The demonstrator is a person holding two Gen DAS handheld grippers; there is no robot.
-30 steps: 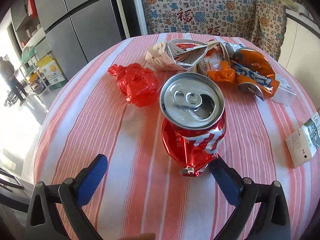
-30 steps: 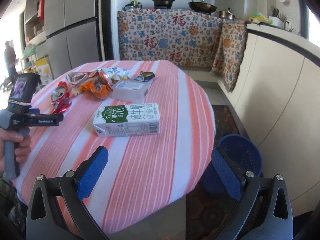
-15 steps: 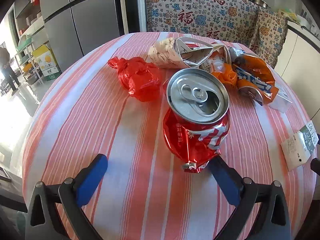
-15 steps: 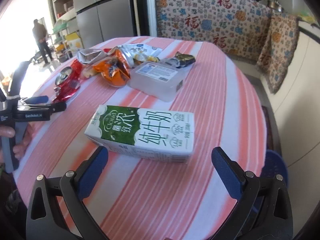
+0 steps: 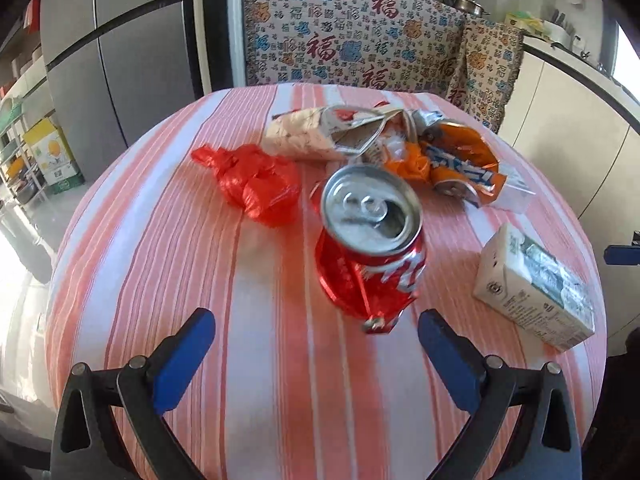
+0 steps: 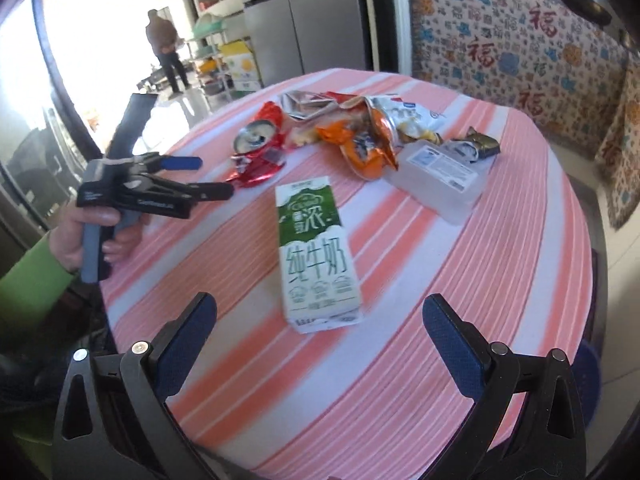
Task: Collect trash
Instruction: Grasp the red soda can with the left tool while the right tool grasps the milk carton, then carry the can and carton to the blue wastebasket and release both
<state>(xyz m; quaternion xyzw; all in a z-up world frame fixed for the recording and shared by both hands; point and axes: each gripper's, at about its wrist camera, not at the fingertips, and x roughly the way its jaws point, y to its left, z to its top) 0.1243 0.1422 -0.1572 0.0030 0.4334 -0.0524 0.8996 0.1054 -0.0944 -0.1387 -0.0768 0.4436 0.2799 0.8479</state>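
A crushed red soda can (image 5: 370,248) stands on the striped round table (image 5: 200,272), just ahead of my open, empty left gripper (image 5: 316,356). Behind it lie a red plastic bag (image 5: 256,184), a white snack bag (image 5: 320,136) and an orange wrapper (image 5: 460,164). A green-and-white milk carton (image 6: 316,248) lies just ahead of my open, empty right gripper (image 6: 320,344); it also shows in the left wrist view (image 5: 532,288). The left gripper (image 6: 188,176) shows in the right wrist view, near the can (image 6: 256,148).
A clear plastic box (image 6: 440,176) and a small dark wrapper (image 6: 480,146) lie at the table's far right. A blue bin (image 6: 588,384) stands on the floor right of the table. A fridge (image 5: 120,60) and patterned cloth-covered counter (image 5: 360,52) stand behind. A person (image 6: 164,48) stands far off.
My right gripper has moved in toward the table and turned left, bringing the milk carton close in front. My left gripper has pulled back a little from the red can.
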